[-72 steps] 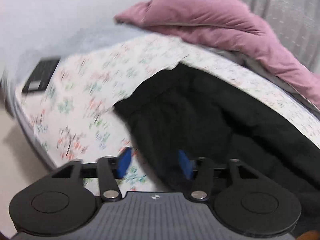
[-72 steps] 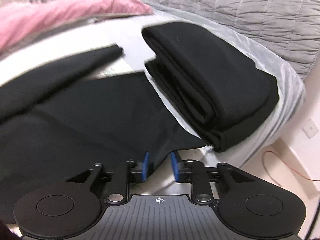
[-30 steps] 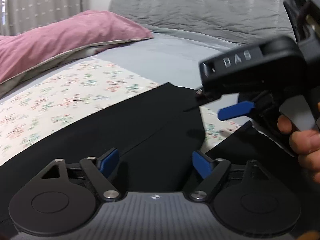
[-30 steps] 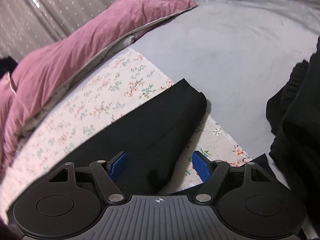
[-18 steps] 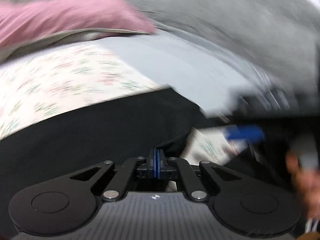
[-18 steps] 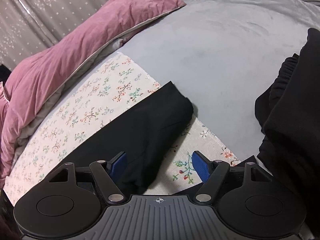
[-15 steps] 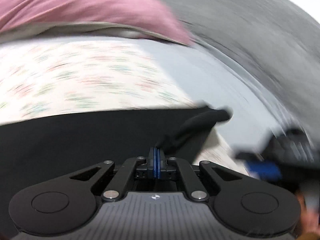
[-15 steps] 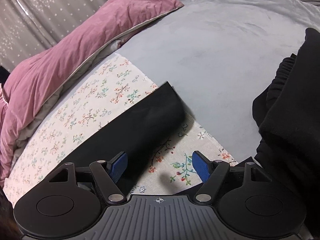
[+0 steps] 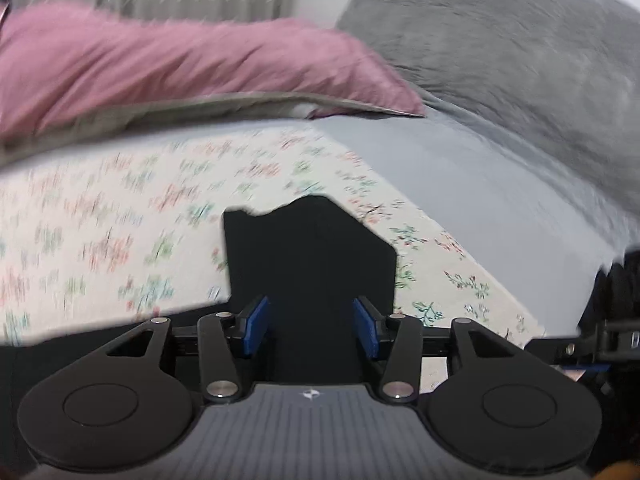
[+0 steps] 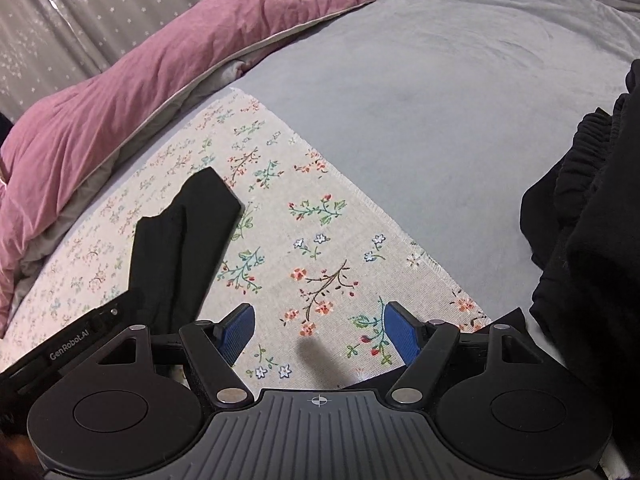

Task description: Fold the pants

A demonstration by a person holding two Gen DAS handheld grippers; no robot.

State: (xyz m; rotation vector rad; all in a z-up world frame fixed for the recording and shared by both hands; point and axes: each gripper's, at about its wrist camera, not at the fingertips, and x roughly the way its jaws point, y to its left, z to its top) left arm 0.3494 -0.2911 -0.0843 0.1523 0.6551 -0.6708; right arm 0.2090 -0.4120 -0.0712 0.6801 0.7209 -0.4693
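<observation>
The black pants (image 9: 308,256) lie on a floral cloth (image 9: 120,240) on the bed. One leg end is turned back, and its hem points away from me. My left gripper (image 9: 310,326) hovers just over that fabric. Its jaws are opening, with the black cloth between the blue pads (image 9: 254,326) but not pinched. In the right wrist view the same leg end (image 10: 184,232) lies to the left. My right gripper (image 10: 319,332) stands open over bare floral cloth (image 10: 320,248), holding nothing. The left gripper's body (image 10: 72,344) shows at the lower left.
A pink pillow (image 10: 140,80) lies along the far left of the bed. Grey bedding (image 10: 440,100) covers the far side. A pile of black clothes (image 10: 592,220) sits at the right. The right gripper's body (image 9: 592,344) pokes in at the left view's right edge.
The left gripper was shut on the pants leg end and carried it to the left. It has since let go and opened, and the leg end lies turned back on the cloth. The right gripper stayed put.
</observation>
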